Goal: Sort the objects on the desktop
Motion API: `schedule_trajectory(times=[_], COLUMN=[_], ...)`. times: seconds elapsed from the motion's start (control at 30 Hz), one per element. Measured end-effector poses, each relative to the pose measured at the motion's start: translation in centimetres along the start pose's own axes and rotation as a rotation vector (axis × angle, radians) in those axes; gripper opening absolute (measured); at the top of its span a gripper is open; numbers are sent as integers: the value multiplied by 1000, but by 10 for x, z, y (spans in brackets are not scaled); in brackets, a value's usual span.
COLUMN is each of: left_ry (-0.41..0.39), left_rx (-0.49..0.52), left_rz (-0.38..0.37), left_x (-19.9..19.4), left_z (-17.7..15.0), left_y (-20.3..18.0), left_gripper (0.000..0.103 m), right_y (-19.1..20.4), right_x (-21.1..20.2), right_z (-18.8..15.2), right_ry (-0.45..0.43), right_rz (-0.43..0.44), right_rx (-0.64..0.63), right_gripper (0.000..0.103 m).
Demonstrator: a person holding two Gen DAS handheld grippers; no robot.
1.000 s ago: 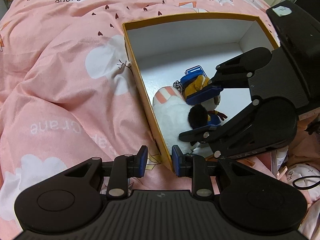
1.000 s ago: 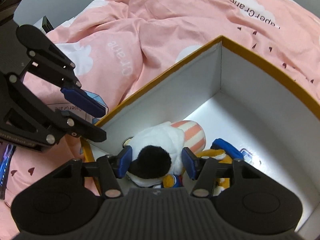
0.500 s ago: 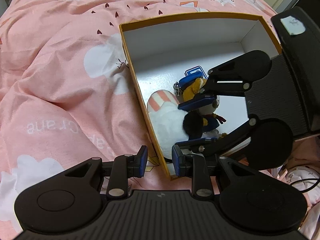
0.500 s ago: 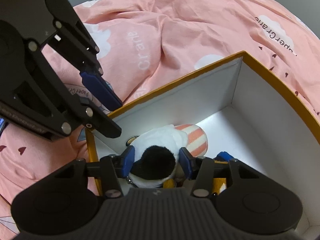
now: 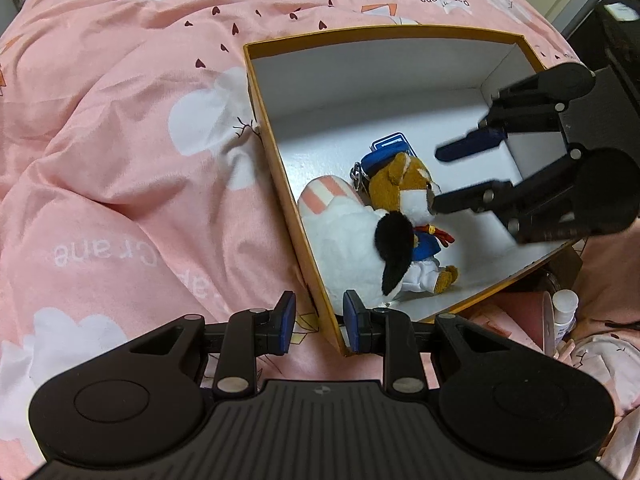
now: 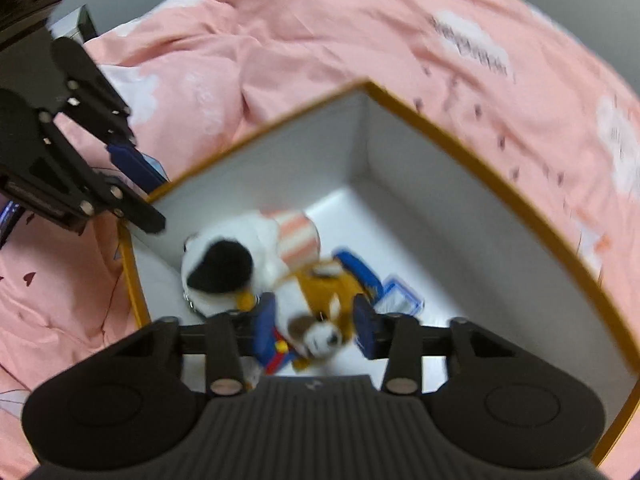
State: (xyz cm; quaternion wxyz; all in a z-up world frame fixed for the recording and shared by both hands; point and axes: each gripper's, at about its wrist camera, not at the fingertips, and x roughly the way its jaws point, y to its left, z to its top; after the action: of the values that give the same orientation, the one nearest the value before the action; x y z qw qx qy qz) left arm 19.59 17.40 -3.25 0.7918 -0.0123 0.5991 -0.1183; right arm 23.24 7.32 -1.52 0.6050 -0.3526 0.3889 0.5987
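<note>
An open box [image 5: 272, 148] with an orange rim and white inside lies on the bed. In it lie a white plush with a black ear [image 5: 352, 252] and a brown dog plush in a blue sailor suit [image 5: 404, 196], with a blue tag [image 5: 390, 144] behind. My left gripper [image 5: 316, 324] is open, its fingers astride the box's near wall. My right gripper [image 6: 316, 320] is open above the box, empty; it also shows in the left wrist view [image 5: 452, 178]. The dog plush [image 6: 320, 300] shows between its fingers, lying below.
A pink duvet [image 5: 120, 140] with clouds and lettering covers the bed around the box. A white bottle [image 5: 564, 312] and a reddish round object [image 5: 520, 312] lie just right of the box. The left gripper's arm [image 6: 60, 160] stands at the box's left corner.
My right gripper has let go of the white plush and lifted out of the box, moving right. The plush now lies in the box. The left gripper has not moved.
</note>
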Motion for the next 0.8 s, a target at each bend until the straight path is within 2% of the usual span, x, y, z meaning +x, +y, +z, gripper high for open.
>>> schedule_trajectory(times=[0.13, 0.27, 0.4, 0.5, 0.63, 0.8], left_ry=[5, 8, 10, 12, 21, 19], left_rx=[17, 31, 30, 33, 26, 26], left_rz=[-2, -5, -1, 3, 3, 5], left_x=[0, 2, 4, 4, 5, 4], left_z=[0, 1, 3, 3, 6, 5], left_y=[-3, -6, -8, -9, -8, -8], left_gripper=[25, 23, 22, 23, 22, 23], right_y=[-14, -17, -9, 2, 19, 18], right_x=[3, 10, 32, 43, 54, 54], right_z=[-11, -14, -17, -15, -12, -11], right_ry=[26, 59, 118, 116, 133, 144], right_rz=[29, -1, 1, 33, 18, 14], right_rx=[48, 3, -72, -100, -154, -126], right_gripper=[33, 33, 33, 30, 28, 28])
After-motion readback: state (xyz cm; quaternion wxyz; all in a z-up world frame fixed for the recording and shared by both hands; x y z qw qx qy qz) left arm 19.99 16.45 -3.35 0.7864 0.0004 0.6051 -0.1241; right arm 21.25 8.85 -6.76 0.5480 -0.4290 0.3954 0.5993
